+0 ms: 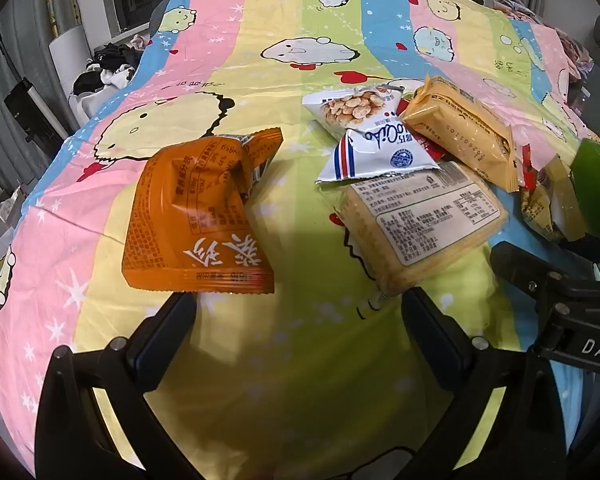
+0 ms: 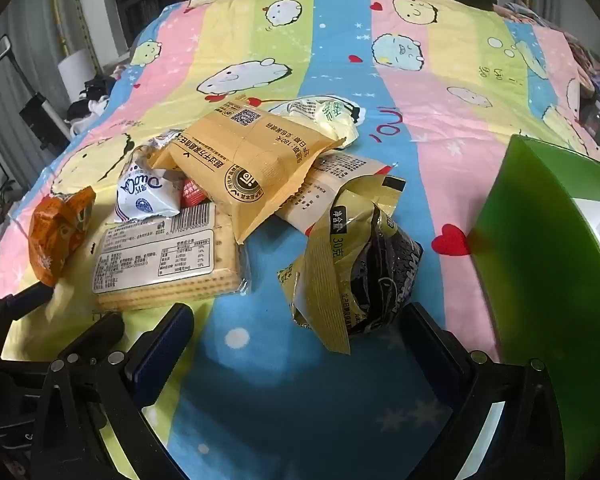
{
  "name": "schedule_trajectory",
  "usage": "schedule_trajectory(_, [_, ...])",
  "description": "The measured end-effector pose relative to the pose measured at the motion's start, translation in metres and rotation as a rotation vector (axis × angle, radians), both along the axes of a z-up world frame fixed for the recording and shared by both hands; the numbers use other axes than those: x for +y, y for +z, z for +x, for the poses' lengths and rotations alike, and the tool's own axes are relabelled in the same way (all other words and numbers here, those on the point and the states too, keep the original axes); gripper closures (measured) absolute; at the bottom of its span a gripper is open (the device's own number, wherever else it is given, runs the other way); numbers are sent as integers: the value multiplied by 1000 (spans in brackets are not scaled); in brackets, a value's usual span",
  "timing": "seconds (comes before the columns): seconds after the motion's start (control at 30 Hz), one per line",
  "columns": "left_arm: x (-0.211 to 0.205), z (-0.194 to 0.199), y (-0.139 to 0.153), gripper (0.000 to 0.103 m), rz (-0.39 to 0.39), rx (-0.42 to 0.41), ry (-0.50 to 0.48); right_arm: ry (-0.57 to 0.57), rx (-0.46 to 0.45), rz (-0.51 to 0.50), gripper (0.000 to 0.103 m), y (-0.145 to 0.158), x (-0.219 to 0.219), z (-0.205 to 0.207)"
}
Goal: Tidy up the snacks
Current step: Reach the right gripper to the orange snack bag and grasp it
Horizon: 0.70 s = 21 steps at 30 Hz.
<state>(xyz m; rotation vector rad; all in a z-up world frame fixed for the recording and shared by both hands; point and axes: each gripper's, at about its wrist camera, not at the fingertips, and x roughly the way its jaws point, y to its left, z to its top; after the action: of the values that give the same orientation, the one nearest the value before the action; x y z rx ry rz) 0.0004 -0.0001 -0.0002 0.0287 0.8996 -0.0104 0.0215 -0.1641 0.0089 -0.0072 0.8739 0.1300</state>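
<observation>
Orange packet (image 1: 198, 216) apart on bed (image 1: 292, 20) | other snacks heaped beside green box (image 2: 540, 248), none visibly inside | left hand-held gripper (image 1: 298, 320), right hand-held gripper (image 2: 300, 334) wide, empty | sorting barely begun

orange snack packet (image 1: 198, 216), cracker pack (image 1: 424, 220), striped bedsheet (image 1: 80, 240)

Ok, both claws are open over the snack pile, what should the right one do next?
Probably ease the right claw forward onto the gold-and-black snack packet: it lies loose just ahead of the open jaws, apart from the pile, with the green box right beside it.
</observation>
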Motion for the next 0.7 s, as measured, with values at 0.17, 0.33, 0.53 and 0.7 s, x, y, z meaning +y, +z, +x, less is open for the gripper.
schedule_trajectory(0.17, [4,3,0,0,-2,3,0,-1,3,9,1,0,0,0])
schedule_trajectory(0.33, [5,2,1,0,0,28,10,0,6,9,1,1,1,1])
schedule_trajectory(0.53, [4,4,2,0,-3,64,2,1,2,19,1,2,-2,0])
schedule_trajectory(0.7, [10,-10,11,4,-85,90,-3,3,13,-41,0,-1,3,0])
